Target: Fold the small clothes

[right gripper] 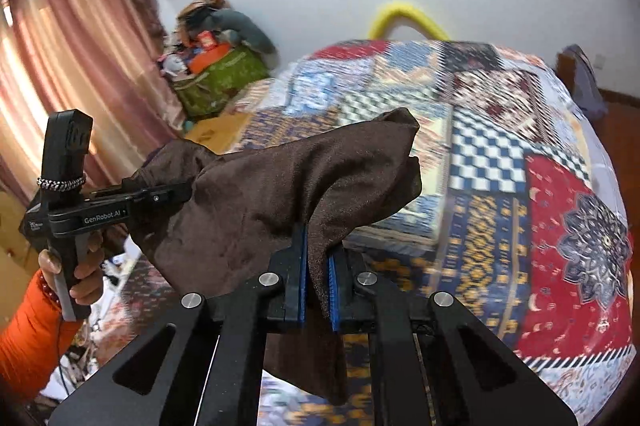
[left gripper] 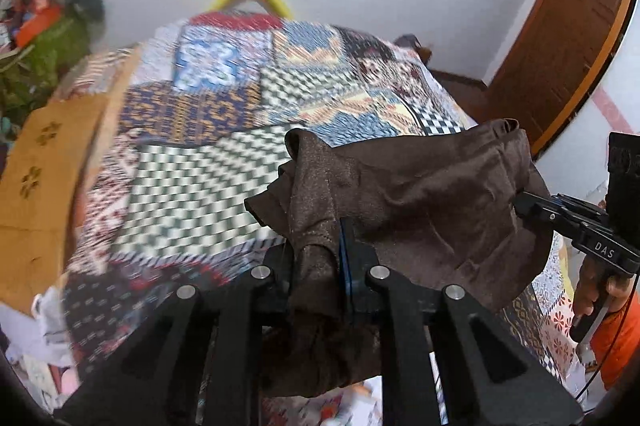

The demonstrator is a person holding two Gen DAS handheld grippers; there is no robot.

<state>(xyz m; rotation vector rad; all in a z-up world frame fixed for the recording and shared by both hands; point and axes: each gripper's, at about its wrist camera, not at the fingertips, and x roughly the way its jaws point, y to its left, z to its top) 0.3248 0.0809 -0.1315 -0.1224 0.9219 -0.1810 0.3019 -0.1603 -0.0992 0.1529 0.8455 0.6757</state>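
A: Left wrist view: left gripper clamped on a bunched edge of the brown garment at frame centre, above the bed. Risk: thin pinch slips.

B: Right wrist view: right gripper clenched on the garment's other edge; uneven pull could skew the fold.

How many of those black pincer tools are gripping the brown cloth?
2. The left gripper pinches one end of the brown cloth, the right gripper the other end, holding it up above the patchwork bedspread.
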